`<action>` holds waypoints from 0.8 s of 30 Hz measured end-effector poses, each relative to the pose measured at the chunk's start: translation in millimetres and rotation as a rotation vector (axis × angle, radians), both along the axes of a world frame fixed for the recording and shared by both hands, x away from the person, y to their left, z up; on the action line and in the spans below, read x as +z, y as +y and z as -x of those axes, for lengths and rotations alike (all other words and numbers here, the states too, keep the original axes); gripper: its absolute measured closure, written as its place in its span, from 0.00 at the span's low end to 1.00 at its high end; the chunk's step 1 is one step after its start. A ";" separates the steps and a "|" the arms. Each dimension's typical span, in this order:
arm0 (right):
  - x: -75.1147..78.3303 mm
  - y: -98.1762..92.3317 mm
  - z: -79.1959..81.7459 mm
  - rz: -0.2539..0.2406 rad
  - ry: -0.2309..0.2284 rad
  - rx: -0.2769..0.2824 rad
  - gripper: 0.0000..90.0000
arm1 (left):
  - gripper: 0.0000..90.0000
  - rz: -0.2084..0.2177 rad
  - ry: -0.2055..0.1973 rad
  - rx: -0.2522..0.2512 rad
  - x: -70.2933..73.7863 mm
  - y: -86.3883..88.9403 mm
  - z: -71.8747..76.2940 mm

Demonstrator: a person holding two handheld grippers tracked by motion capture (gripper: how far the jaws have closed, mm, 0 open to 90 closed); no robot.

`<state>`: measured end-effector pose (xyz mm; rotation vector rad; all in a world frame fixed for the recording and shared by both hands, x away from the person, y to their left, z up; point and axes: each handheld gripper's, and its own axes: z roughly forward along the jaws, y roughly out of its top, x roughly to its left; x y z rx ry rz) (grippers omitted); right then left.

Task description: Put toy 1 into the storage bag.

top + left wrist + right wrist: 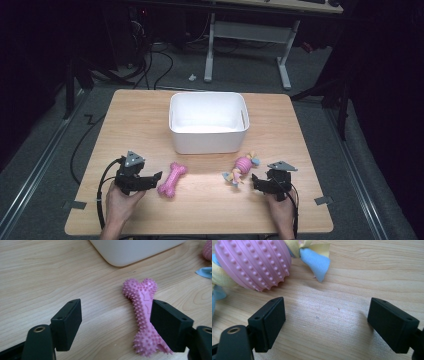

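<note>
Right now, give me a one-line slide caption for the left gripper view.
Open left gripper beside a spiky pink bone toy on the wooden table, white bin beyond.

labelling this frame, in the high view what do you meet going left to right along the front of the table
left gripper → pink bone toy → pink ball toy with cloth strips → right gripper

I find no writing, label, brand, number or sign that can be read anywhere in these views. I checked the surfaces in front of my tongs and none carries a legible mark.
</note>
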<state>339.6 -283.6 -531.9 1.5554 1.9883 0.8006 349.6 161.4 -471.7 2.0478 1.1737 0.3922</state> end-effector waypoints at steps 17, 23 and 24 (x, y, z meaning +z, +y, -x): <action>0.0 -0.3 -0.1 0.001 -0.001 0.004 0.17 | 0.33 -0.027 0.033 -0.053 6.4 -27.5 -8.1; 0.0 -0.3 -0.1 0.001 -0.002 0.004 0.17 | 0.34 -0.065 0.064 -0.074 2.4 -41.0 -11.4; 0.0 -0.3 -0.1 0.002 -0.002 0.005 0.17 | 0.34 -0.072 0.067 -0.077 1.5 -43.3 -11.7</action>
